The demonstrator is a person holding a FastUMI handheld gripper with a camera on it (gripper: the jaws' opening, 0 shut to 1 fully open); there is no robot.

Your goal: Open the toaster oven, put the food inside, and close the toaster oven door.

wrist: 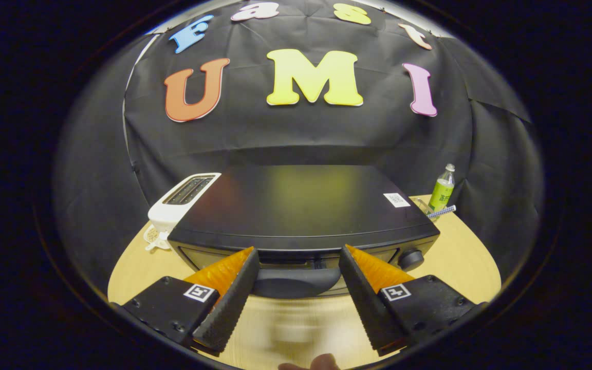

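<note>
On the wooden table (460, 257) sits the black toaster oven (296, 205), door shut; a white toaster (183, 203) stands at its left, a green bottle (442, 189) behind its right. Straddling its door handle (296, 281), the gripper (296, 272) is spread wide, holding nothing, probably lined up to pull. Food not identifiable.

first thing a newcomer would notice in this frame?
The black toaster oven on the wooden table, its door handle between the open gripper fingers, untouched. Next, the white slot toaster against the oven's left side, and the green bottle upright behind its right corner.
</note>
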